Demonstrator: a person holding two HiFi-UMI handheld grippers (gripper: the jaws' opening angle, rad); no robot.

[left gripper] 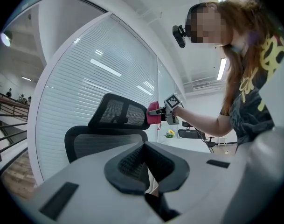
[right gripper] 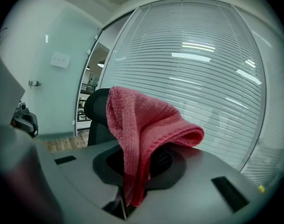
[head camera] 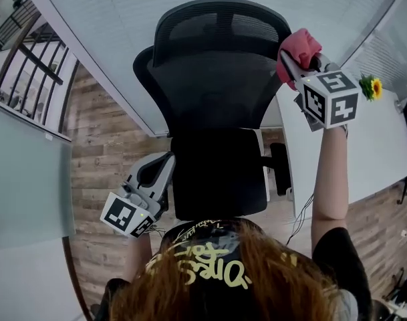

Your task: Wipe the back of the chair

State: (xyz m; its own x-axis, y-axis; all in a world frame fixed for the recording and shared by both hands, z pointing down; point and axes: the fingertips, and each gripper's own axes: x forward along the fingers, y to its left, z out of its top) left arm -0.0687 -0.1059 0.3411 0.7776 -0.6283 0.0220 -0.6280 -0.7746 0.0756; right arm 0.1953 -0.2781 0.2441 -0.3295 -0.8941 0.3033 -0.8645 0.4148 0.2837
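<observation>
A black mesh chair (head camera: 216,99) stands on the wooden floor (head camera: 103,159) in front of a glass wall with white blinds, its back turned to that wall and its seat toward the person. The right hand-held gripper (head camera: 293,65) is raised at arm's length to the chair's upper right corner, and its jaws are clamped on a pink cloth (head camera: 300,45). In the right gripper view the cloth (right gripper: 142,120) rises out of the closed jaws and folds over to the right, hiding most of the pads. Seen from the left gripper view, the cloth (left gripper: 153,115) sits right at the end of the headrest (left gripper: 118,111), above the wider backrest (left gripper: 104,141); whether it actually touches the mesh is hard to tell. The left hand-held gripper (head camera: 162,166) hangs low beside the left edge of the seat, well apart from the cloth, and its jaws are together with nothing between them. A white tabletop (head camera: 377,139) lies to the right of the chair, with a small yellow flower (head camera: 371,86) standing on it near the wall.
</observation>
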